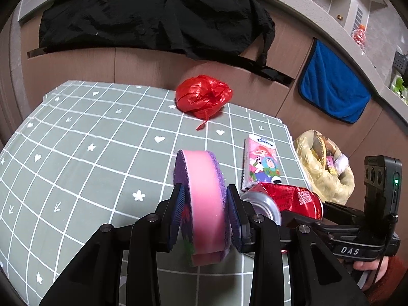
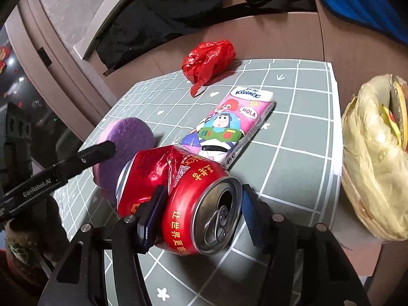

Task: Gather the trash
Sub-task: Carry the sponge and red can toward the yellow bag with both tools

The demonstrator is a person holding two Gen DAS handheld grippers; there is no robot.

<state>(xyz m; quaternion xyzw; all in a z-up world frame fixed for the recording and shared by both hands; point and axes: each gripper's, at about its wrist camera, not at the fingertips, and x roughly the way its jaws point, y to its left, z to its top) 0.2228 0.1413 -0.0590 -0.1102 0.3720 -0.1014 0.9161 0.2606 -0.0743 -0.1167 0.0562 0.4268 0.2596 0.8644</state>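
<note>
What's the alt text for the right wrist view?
The right gripper straddles a dented red can lying on the grid-patterned tablecloth, one pad against its side, the other just clear. Behind lie a tissue pack and crumpled red bag; the left gripper holds a purple sponge.

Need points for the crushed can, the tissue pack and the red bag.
crushed can [image 2: 219, 216], right wrist view, on its lid.
tissue pack [image 2: 224, 125], right wrist view, on the printed front.
red bag [image 1: 204, 97], left wrist view, on its crumpled middle.
</note>
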